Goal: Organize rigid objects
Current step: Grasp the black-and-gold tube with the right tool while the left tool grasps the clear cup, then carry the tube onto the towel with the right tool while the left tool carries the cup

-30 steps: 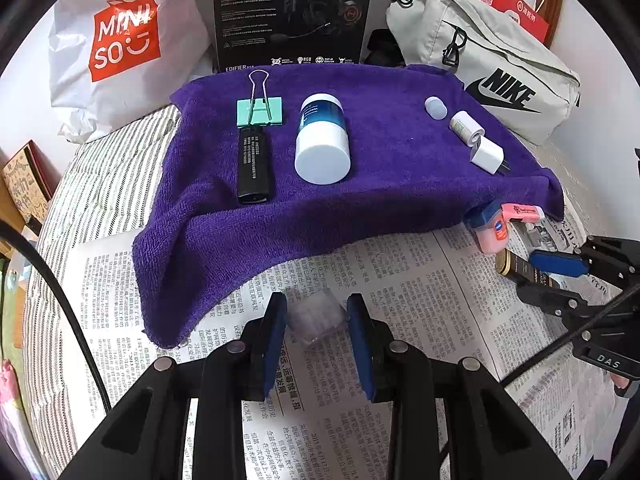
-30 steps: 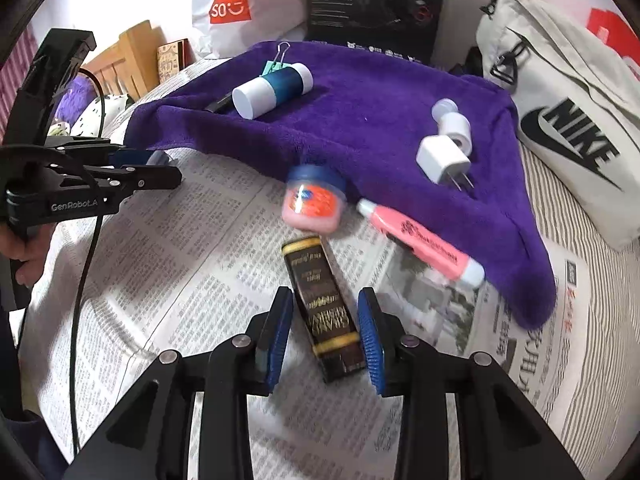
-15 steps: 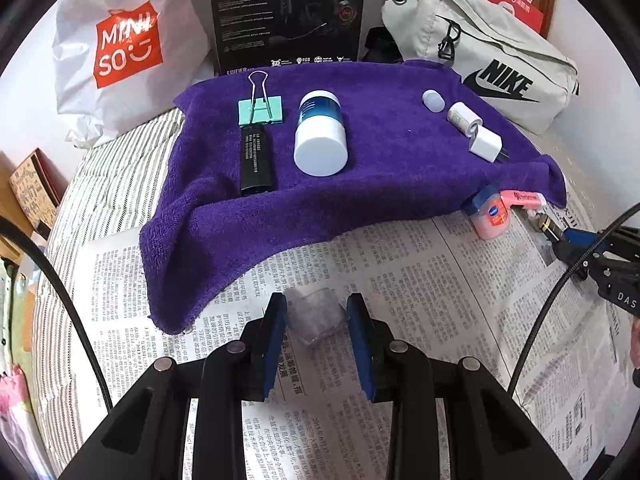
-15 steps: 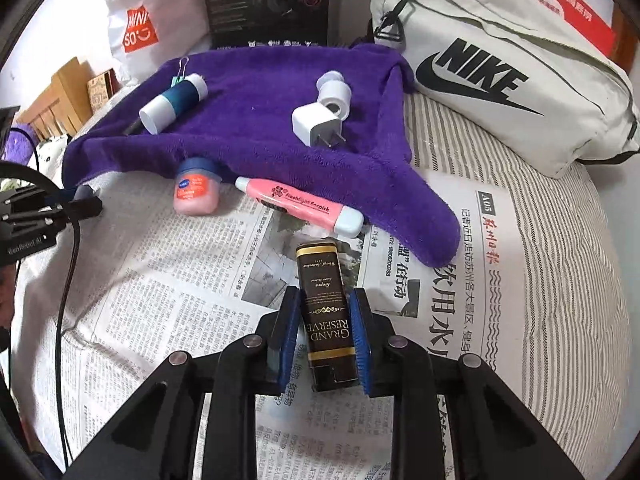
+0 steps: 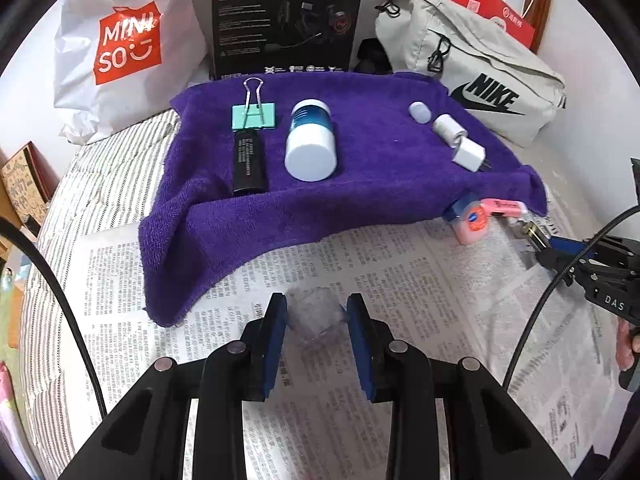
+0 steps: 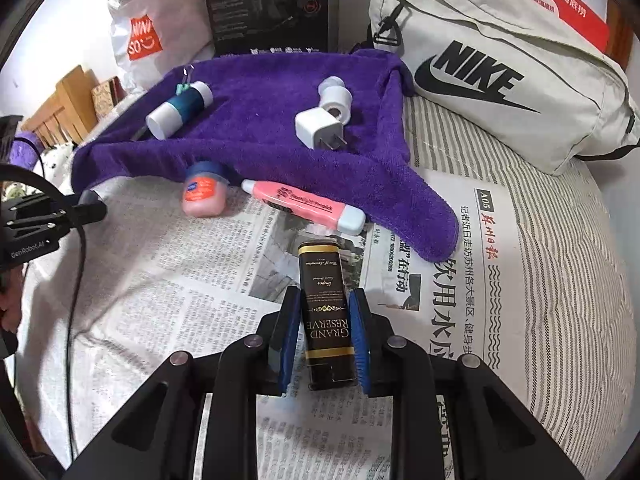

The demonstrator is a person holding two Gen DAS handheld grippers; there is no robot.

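My left gripper (image 5: 316, 316) is shut on a small clear plastic piece (image 5: 316, 316) above the newspaper. My right gripper (image 6: 325, 322) is shut on a black and gold "Grand Reserve" box (image 6: 326, 316), held over the newspaper. The purple towel (image 5: 360, 184) carries a green binder clip (image 5: 254, 115), a black stick (image 5: 249, 162), a blue and white bottle (image 5: 310, 142), a small cap (image 5: 419, 112), a white roll (image 5: 449, 129) and a white charger plug (image 5: 469, 154). A pink jar (image 6: 204, 195) and a pink highlighter (image 6: 304, 206) lie at the towel's front edge.
A Miniso bag (image 5: 120, 48), a black Edifier box (image 5: 286, 16) and a grey Nike bag (image 6: 500, 76) stand behind the towel. Newspaper (image 6: 180, 280) covers the striped bed (image 6: 560, 264). A cable (image 6: 76, 280) hangs at the left.
My right gripper has lifted the black and gold box slightly and moved a little toward the towel. My left gripper has kept its hold and barely moved.
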